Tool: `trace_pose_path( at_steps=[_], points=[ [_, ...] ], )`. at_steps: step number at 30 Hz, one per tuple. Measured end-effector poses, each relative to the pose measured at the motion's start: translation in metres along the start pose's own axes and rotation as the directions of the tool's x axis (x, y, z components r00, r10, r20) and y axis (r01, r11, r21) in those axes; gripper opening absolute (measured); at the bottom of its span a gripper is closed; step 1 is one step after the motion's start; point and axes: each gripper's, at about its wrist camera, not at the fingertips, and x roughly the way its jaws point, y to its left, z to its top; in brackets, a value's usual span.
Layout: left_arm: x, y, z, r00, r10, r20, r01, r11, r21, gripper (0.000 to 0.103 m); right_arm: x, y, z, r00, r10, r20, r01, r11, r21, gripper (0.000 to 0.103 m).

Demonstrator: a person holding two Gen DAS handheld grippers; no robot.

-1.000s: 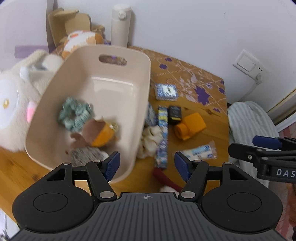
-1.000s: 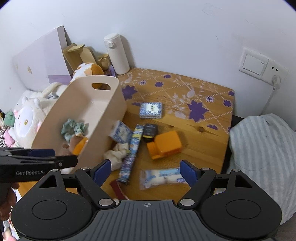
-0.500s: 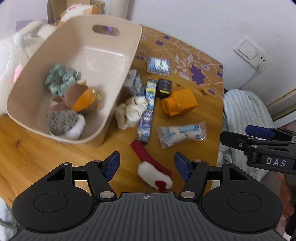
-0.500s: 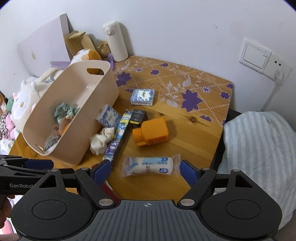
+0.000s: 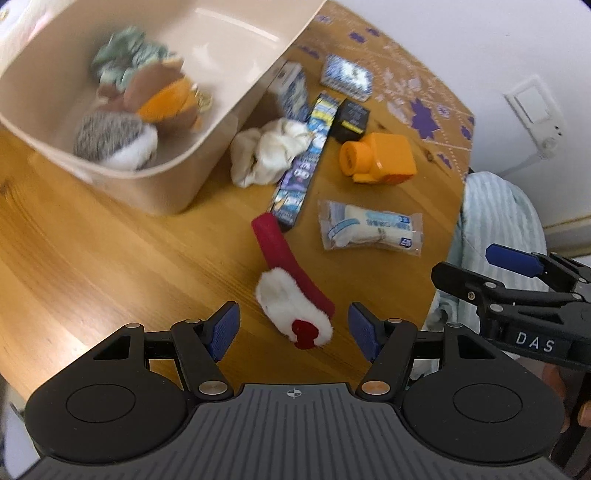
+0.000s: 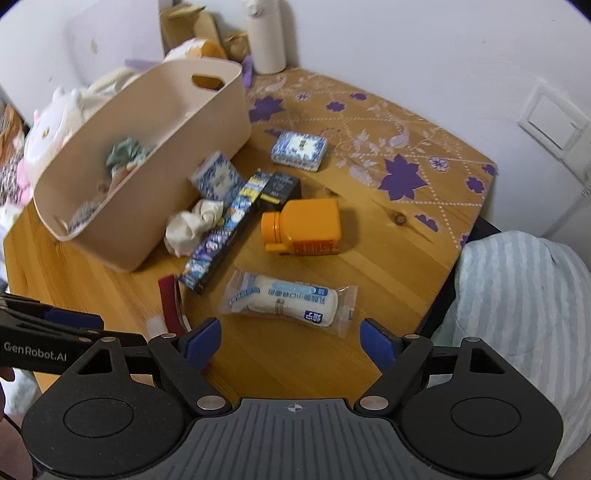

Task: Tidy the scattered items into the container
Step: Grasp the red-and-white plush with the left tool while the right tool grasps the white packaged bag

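A beige bin (image 5: 173, 177) (image 6: 155, 221) on the wooden table holds a green scrunchie, a brown-orange plush and a grey plush. Loose beside it lie a red-and-white plush stocking (image 5: 291, 291), a long blue box (image 5: 303, 166) (image 6: 221, 236), a crumpled white cloth (image 5: 269, 151) (image 6: 192, 225), an orange bottle (image 5: 380, 158) (image 6: 306, 225), a clear wrapped packet (image 5: 369, 230) (image 6: 288, 299), a black box (image 6: 280, 186) and two blue patterned packs (image 6: 299, 146). My left gripper (image 5: 293, 328) is open, straddling the stocking's white end. My right gripper (image 6: 291, 339) is open just short of the packet.
Plush toys (image 6: 55, 122), a cardboard box and a white flask (image 6: 266, 33) stand behind the bin. A striped cloth (image 6: 517, 314) lies off the table's right edge. A wall socket (image 6: 554, 122) is at the right.
My left gripper has swung away from over the bin and come down toward the stocking. My right gripper has moved forward and lower toward the packet. Both stay open.
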Motion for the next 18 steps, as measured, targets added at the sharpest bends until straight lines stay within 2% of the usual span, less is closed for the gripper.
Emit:
trace_pose_path(
  at_steps=[10, 18],
  points=[
    [0.03, 0.0, -0.001, 1.0, 0.017, -0.018, -0.019, 0.995, -0.094, 0.066, 0.033, -0.003, 0.004, 0.999, -0.008, -0.053, 0.0, 0.987, -0.162, 0.084],
    [0.052, -0.001, 0.002, 0.997, 0.071, -0.042, -0.077, 0.988, -0.136, 0.066, 0.057, -0.001, 0.009, 0.999, 0.028, -0.04, -0.04, 0.934, -0.354, 0.083]
  ],
)
